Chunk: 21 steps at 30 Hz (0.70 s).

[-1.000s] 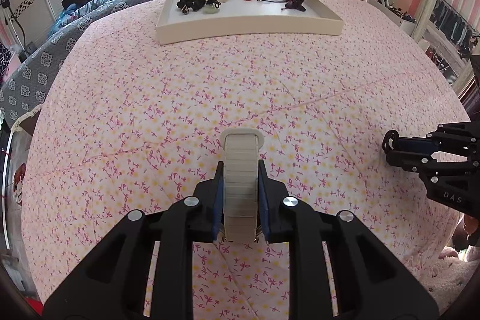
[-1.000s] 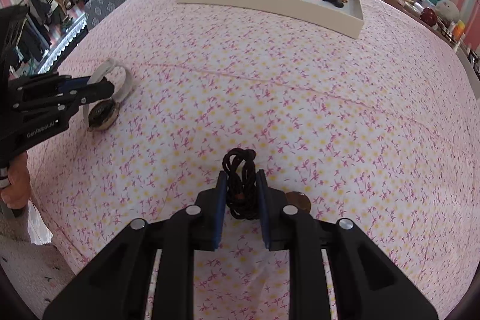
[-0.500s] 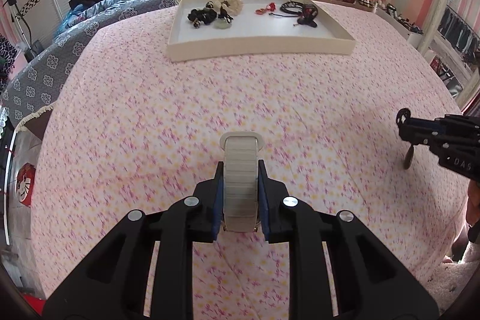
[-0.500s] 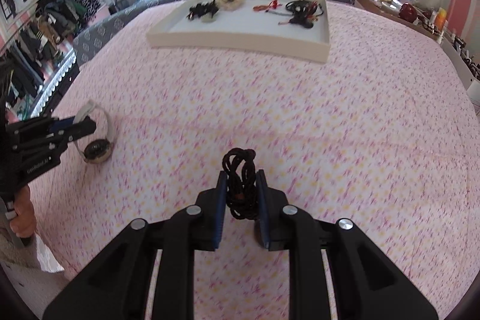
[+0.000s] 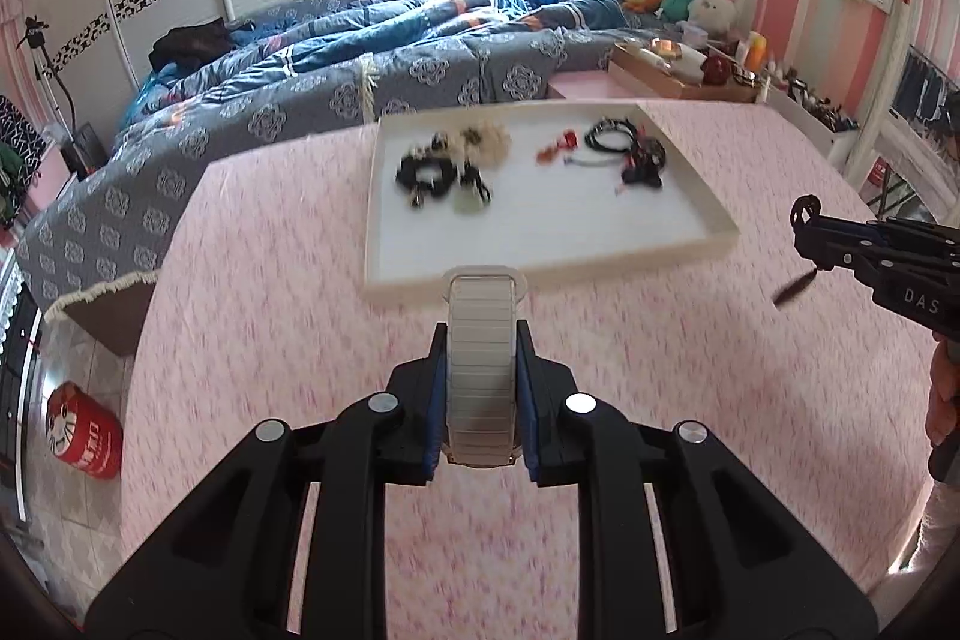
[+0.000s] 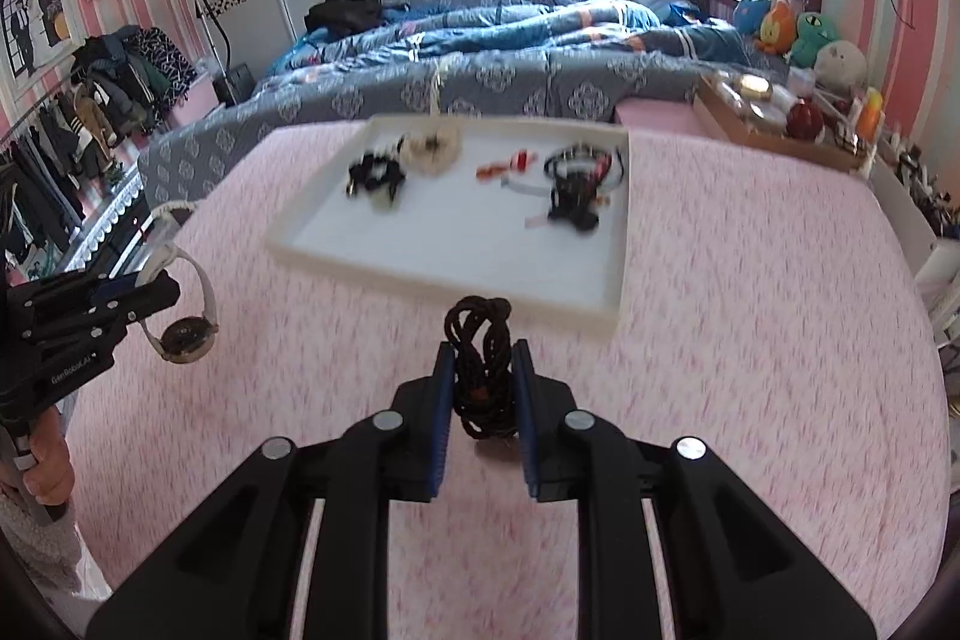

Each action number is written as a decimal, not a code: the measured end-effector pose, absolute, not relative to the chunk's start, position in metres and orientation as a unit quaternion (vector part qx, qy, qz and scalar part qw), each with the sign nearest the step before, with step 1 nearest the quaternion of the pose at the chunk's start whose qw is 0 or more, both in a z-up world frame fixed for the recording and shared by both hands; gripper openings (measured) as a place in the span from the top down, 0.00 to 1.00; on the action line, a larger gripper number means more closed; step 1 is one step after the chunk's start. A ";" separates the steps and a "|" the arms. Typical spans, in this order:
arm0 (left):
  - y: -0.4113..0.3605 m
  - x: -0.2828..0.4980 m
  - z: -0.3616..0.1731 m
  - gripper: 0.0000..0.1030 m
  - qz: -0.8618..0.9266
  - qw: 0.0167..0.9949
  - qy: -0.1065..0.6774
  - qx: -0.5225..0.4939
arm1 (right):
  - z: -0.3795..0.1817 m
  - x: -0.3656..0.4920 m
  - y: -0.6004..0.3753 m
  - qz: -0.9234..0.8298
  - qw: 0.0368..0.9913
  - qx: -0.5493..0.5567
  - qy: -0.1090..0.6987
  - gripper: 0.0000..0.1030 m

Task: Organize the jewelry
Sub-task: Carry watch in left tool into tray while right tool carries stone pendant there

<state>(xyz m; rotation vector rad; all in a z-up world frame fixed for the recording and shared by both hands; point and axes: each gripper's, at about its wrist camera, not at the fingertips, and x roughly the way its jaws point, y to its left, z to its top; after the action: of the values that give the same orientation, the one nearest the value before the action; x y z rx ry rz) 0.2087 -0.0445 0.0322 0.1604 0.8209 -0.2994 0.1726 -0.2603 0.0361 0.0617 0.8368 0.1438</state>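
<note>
Tray [image 5: 708, 244] upper centre holds several pieces; left gripper [image 5: 482, 388] clamps watch [image 5: 480, 370], right gripper [image 6: 480, 394] clamps cord [image 6: 480, 364], neither dropped yet.

White letters "DAS" stand on the black body of the right tongs [image 5: 807, 220], seen at the right edge of the left wrist view, over the pink bedspread. In the right wrist view, pale lettering that looks like "GenRobot.AI" runs along the side of the left tongs [image 6: 174, 289], left of the white tray [image 6: 612, 307]. Nothing else can be read
</note>
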 end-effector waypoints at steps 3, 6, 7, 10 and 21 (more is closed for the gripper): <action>-0.048 0.235 0.035 0.82 -0.144 0.902 0.400 0.074 | 0.041 0.198 -0.263 0.059 0.913 0.030 0.401 0.81; -0.054 0.266 0.034 0.82 -0.144 0.903 0.399 0.070 | 0.041 0.224 -0.266 0.052 0.913 0.031 0.404 0.81; -0.056 0.277 0.032 0.82 -0.143 0.903 0.399 0.069 | 0.039 0.231 -0.267 0.050 0.913 0.031 0.404 0.81; -0.061 0.305 0.022 0.82 -0.144 0.901 0.404 0.064 | 0.027 0.252 -0.269 0.037 0.909 0.029 0.415 0.81; -0.076 0.359 -0.034 0.82 -0.133 0.878 0.455 0.069 | -0.020 0.290 -0.267 0.038 0.884 0.026 0.465 0.81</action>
<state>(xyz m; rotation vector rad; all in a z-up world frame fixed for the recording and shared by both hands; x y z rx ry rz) 0.3593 -0.0756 -0.0338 0.1449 0.9483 -0.2782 0.2898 -0.2665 -0.0199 0.0539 0.9674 0.0781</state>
